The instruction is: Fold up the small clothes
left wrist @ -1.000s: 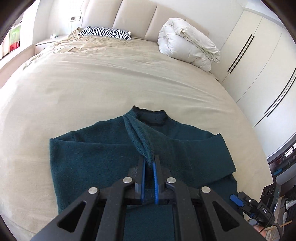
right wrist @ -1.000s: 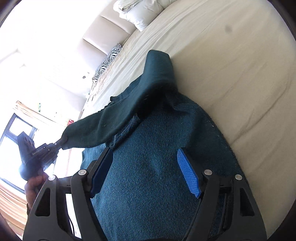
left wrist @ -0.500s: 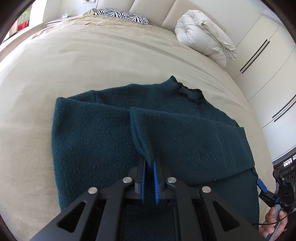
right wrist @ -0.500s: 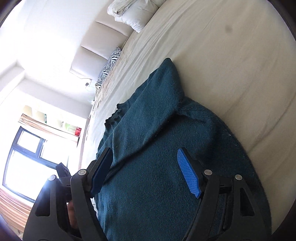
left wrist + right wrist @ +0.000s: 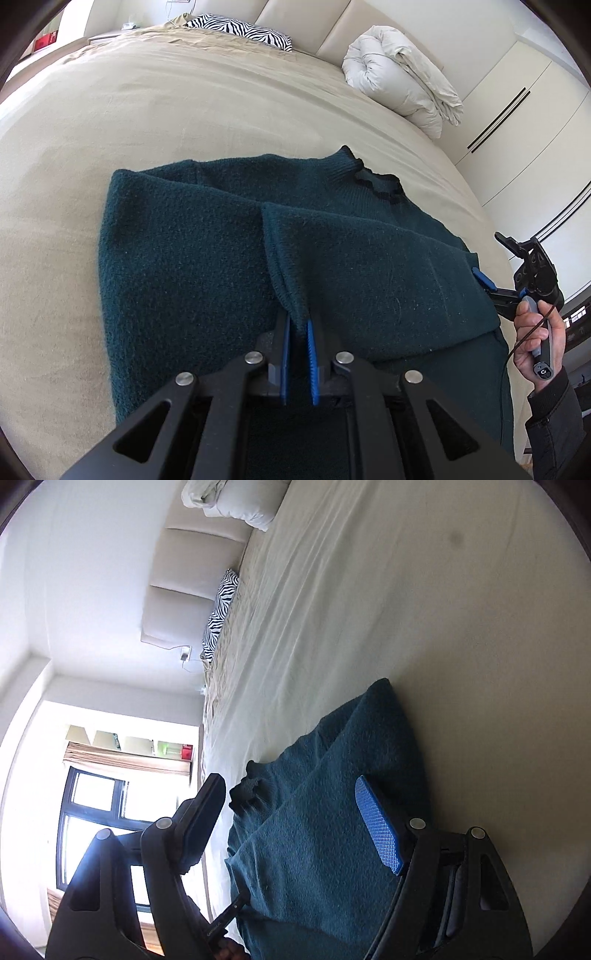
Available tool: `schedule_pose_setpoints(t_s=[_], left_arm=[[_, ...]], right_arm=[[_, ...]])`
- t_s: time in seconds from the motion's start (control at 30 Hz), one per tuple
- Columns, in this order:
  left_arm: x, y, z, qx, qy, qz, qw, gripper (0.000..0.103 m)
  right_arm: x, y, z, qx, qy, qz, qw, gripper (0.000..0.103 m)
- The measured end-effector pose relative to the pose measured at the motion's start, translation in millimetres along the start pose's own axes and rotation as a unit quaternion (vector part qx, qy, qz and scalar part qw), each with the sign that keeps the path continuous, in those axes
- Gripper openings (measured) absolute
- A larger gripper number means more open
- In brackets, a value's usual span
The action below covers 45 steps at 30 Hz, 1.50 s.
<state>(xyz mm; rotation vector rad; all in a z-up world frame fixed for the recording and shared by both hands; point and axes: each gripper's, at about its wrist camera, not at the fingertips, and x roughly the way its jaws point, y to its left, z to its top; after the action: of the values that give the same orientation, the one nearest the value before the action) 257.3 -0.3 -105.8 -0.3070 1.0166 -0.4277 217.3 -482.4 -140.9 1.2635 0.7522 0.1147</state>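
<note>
While your left hand-held gripper (image 5: 296,325) pinches the sleeve cuff (image 5: 286,295) laid across the green sweater (image 5: 184,258) on the bed (image 5: 184,110), your wide-open, empty right hand-held gripper (image 5: 295,819) waits at its far side.

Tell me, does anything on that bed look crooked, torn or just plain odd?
Nothing looks torn or spilled. The dark green sweater lies flat on the beige bed, one sleeve folded across its chest, the cuff pinched in the left gripper. A bundled white duvet sits by the headboard.
</note>
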Motion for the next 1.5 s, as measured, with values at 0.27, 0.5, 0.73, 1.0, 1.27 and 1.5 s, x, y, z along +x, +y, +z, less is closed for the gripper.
schedule_pose_setpoints(t_s=[0.27,0.5,0.73,1.0,1.27,1.5], left_arm=[[2,15,-1,-0.030,-0.001,-0.034,0.9990,0.012],[-26,21,-9,-0.058,-0.006,-0.045,0.9973,0.025],[-119,44,-74,-0.086,-0.043,-0.018,0.9952,0.050],[-176,52,-182,-0.106,-0.006,0.007,0.9943,0.070],[-198,35,-229,-0.089,0.023,0.010,0.9957,0.071],[-201,20,-261,-0.069,0.063,0.009,0.9956,0.071]], right_arm=[[-9,-2,-34,-0.049,0.048,0.000,0.998,0.071],[-57,-9,-80,-0.057,0.032,-0.012,0.998,0.071],[-146,5,-141,-0.097,-0.008,-0.010,0.995,0.073],[-225,-16,-231,-0.148,-0.004,-0.067,0.987,0.073],[-280,-38,-275,-0.178,-0.010,-0.144,0.974,0.073],[-304,-67,-277,-0.145,-0.011,-0.169,0.975,0.073]])
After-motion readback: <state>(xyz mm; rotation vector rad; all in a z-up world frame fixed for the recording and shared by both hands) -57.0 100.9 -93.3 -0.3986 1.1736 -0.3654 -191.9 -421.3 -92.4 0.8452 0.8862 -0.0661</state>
